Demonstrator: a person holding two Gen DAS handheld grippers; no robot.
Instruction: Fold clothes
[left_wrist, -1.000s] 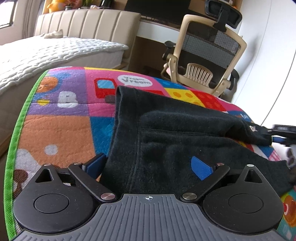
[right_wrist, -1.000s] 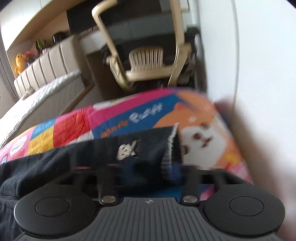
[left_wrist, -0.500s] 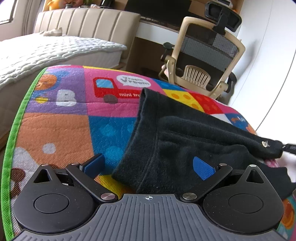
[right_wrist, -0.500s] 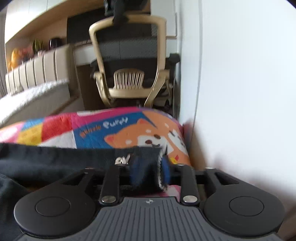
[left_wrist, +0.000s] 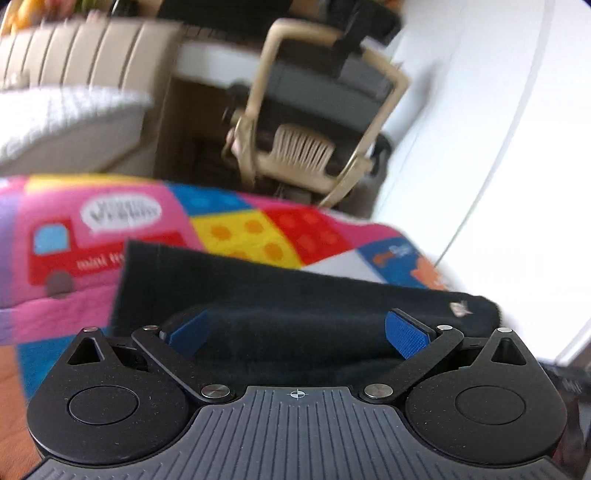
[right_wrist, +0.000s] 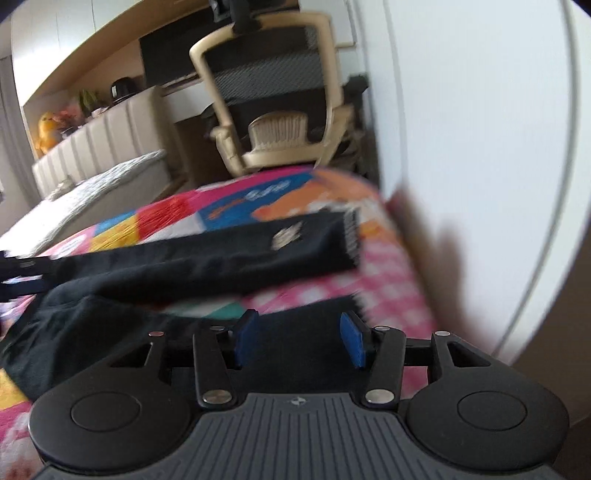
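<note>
A black sweatshirt lies on the colourful play mat. One sleeve stretches to the right and carries a small white logo. My left gripper hangs over the garment's body with its jaws wide open; black cloth bulges between the blue pads without being pinched. In the right wrist view the sleeve lies flat on the mat, its ribbed cuff free. My right gripper sits behind it, jaws opening, with dark fabric low between the pads but not pressed.
A beige office chair stands beyond the mat's far edge. A bed with a white quilt is to the left. A white wall runs close along the mat's right side.
My right gripper has opened, let go of the sleeve cuff and drawn back; the sleeve now lies on the mat. My left gripper has swung right over the garment, still open.
</note>
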